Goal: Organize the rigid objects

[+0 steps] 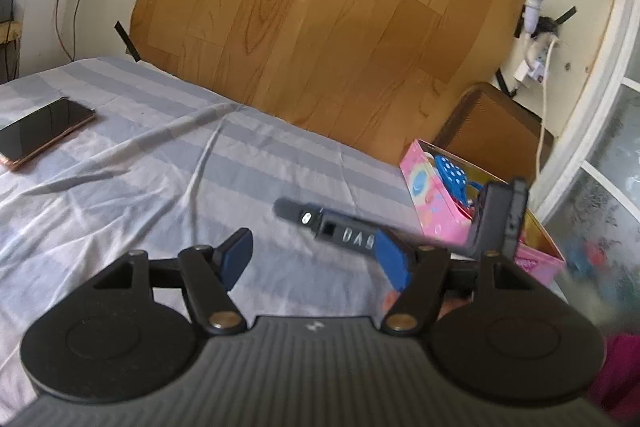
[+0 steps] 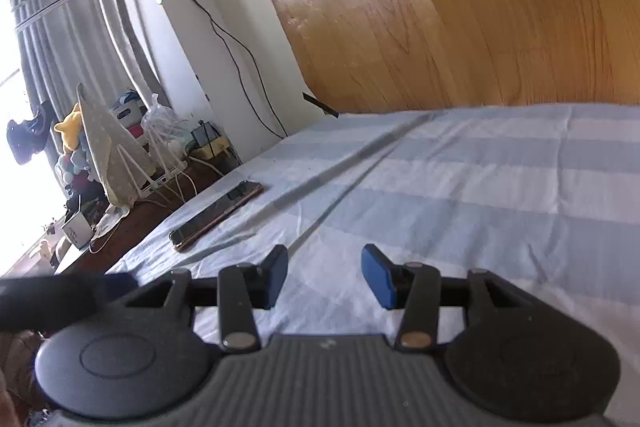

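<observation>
A smartphone with a copper edge [image 1: 42, 133] lies screen-up on the striped bed sheet [image 1: 168, 163] at far left; it also shows in the right wrist view [image 2: 216, 215], ahead and left of my right gripper. A pink box [image 1: 444, 203] holding a blue polka-dot item [image 1: 450, 177] stands at the bed's right side. My left gripper [image 1: 316, 259] is open and empty above the sheet. My right gripper [image 2: 325, 275] is open and empty; its dark body [image 1: 400, 231] shows blurred in the left wrist view, beside the pink box.
A wooden headboard [image 1: 320, 27] backs the bed. A light bulb and power strip [image 1: 536, 7] hang on the right wall above a brown cabinet [image 1: 496, 123]. Floor clutter, cables and curtains [image 2: 100, 155] lie left of the bed.
</observation>
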`<control>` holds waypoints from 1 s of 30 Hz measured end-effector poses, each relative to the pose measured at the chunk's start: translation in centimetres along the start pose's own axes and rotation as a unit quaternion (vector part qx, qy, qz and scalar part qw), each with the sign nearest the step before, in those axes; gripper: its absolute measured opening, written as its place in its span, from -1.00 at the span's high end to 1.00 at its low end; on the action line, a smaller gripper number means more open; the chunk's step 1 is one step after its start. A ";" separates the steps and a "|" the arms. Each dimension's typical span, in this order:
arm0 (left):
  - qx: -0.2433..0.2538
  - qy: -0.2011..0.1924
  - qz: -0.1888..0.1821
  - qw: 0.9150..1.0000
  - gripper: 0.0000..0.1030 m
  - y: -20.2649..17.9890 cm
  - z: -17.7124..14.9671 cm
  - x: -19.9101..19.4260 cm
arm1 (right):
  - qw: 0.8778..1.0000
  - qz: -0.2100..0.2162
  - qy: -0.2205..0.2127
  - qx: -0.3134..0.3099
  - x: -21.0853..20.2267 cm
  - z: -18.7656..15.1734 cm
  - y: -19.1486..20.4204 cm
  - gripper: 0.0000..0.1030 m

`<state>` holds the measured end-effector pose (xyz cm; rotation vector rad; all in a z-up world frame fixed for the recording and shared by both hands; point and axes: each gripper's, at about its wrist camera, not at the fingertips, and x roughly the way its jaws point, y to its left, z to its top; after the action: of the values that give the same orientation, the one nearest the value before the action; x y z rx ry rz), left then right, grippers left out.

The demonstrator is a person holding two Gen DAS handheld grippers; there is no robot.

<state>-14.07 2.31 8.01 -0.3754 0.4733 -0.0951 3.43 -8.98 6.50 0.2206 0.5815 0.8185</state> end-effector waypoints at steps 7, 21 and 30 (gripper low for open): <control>0.021 -0.019 -0.037 0.999 -0.45 2.8 -1.8 -3.7 | 0.997 -0.061 -0.050 -0.009 -1.3 -0.6 0.6 0.09; -0.018 -0.037 -0.104 0.994 -0.53 6.8 -4.1 -5.9 | 0.990 -0.134 -0.048 -0.016 -1.2 -1.2 0.9 0.00; -0.025 -0.040 -0.107 0.993 -0.55 7.1 -4.4 -6.1 | 0.989 -0.138 -0.051 -0.015 -1.3 -1.2 1.0 -0.02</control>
<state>-21.49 8.47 4.29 -0.4766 0.3564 -0.2756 1.49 -9.31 6.42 0.1505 0.4895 0.5438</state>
